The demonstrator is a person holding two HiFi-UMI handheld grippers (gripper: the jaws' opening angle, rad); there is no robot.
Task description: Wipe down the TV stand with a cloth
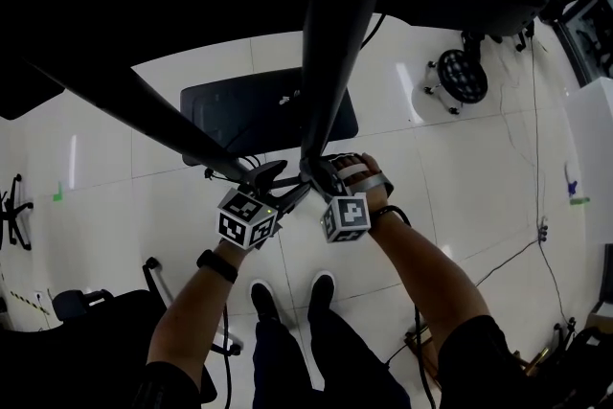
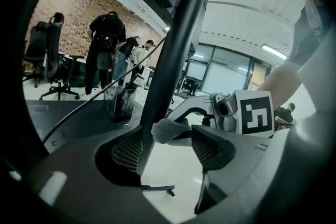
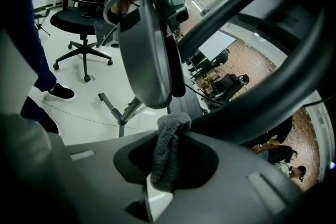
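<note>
The TV stand's black pole [image 1: 335, 34] rises from its flat dark base [image 1: 239, 115] on the white floor. Both grippers meet at the pole just above the base. My left gripper [image 1: 278, 179] is open, and the pole [image 2: 178, 44] passes between its jaws, close against the left one. My right gripper [image 1: 321, 172] is shut on a grey cloth [image 3: 167, 152], which is pressed against the pole [image 3: 262, 92]. The cloth's tip [image 2: 168, 130] pokes in between the left jaws beside the pole. The right gripper's marker cube [image 2: 255, 112] shows just behind.
A second black strut [image 1: 124, 96] slants to the left. An office chair base [image 1: 462, 77] stands at the back right, another chair [image 1: 14, 206] at the far left, and cables [image 1: 536, 244] trail on the floor. My shoes [image 1: 287, 297] are near the base. People [image 2: 105, 50] stand by desks.
</note>
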